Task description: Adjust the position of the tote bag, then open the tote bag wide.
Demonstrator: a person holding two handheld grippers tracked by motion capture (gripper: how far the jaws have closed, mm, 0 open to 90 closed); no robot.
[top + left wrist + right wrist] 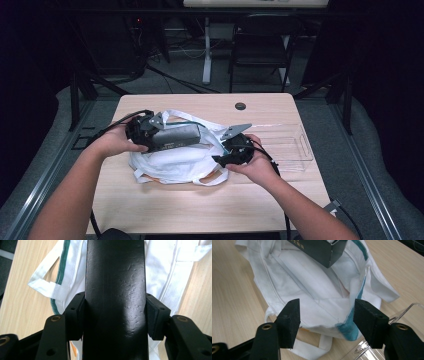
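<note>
Two forearms come in from the bottom of the high view, angled inward toward one white cloth bag [175,162] lying crumpled at mid-tabletop [200,210].

Left hand [112,142] sits at the bag's left edge, wrist roughly level, palm wrapped round the left tool [150,134], which points right across the bag. Its jaws are pinching one dark box [177,135]: in the left gripper view both pads [153,315] press flat on the box's two long sides.

Right hand [257,165] sits at the bag's right edge, cupping the right tool [222,152] from below; it points left and slightly down at the bag. Its jaws are spread, nothing gripped: in the right gripper view the pads [292,320] stand apart over the bag's white cloth and teal trim [350,327], not pressing it.

Box: long axis runs left-right over the bag, free end toward the right tool. It's held above the bag's upper half, near the bag's opening. In the right gripper view its square end hangs over the cloth.

Bag: one, with white strap loops [210,177] at the near edge, green-striped edge on the far side.

Right of the bag: one clear plastic bin [290,142], upright, just beside the right hand.

Beyond the bag: one round grommet [240,106] in the tabletop's far edge, one dark chair [262,42] on the floor behind.
</note>
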